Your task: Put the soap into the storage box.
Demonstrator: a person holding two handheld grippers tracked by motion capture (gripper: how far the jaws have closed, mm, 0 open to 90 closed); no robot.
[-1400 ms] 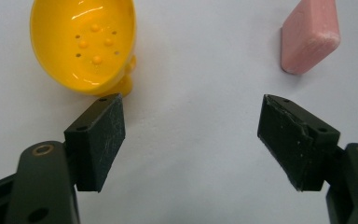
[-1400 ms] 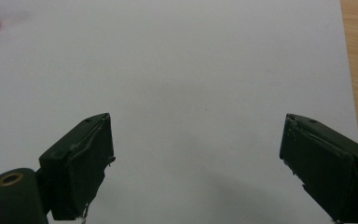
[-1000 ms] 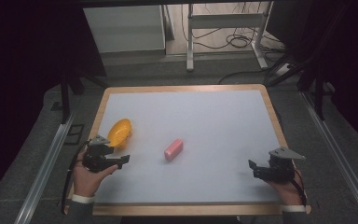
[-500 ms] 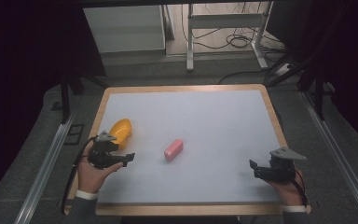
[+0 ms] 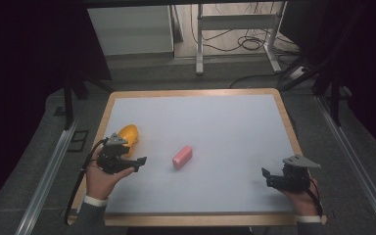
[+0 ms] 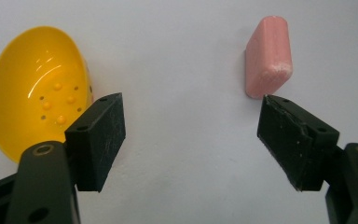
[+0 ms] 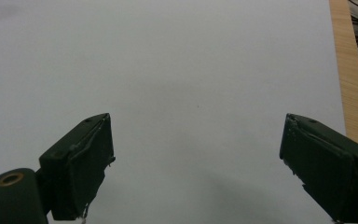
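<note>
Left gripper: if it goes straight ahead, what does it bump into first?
Probably nothing: the left gripper points at bare white table, between the yellow bowl and pink block.

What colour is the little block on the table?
Pink. The block shows best in the left gripper view.

In the high view, lower left of the frame, the left gripper sits in front of the yellow scoop, covering its near end, so whether jaw and scoop touch there can't be told. In the left gripper view the pink block has its lower corner tucked behind the right-hand jaw, and the scoop's lower right rim slips behind the left-hand jaw. In the right gripper view a sliver of pink at the upper left corner is cut off by the edge, while the right gripper loses its right-hand jaw off the lower right.
</note>
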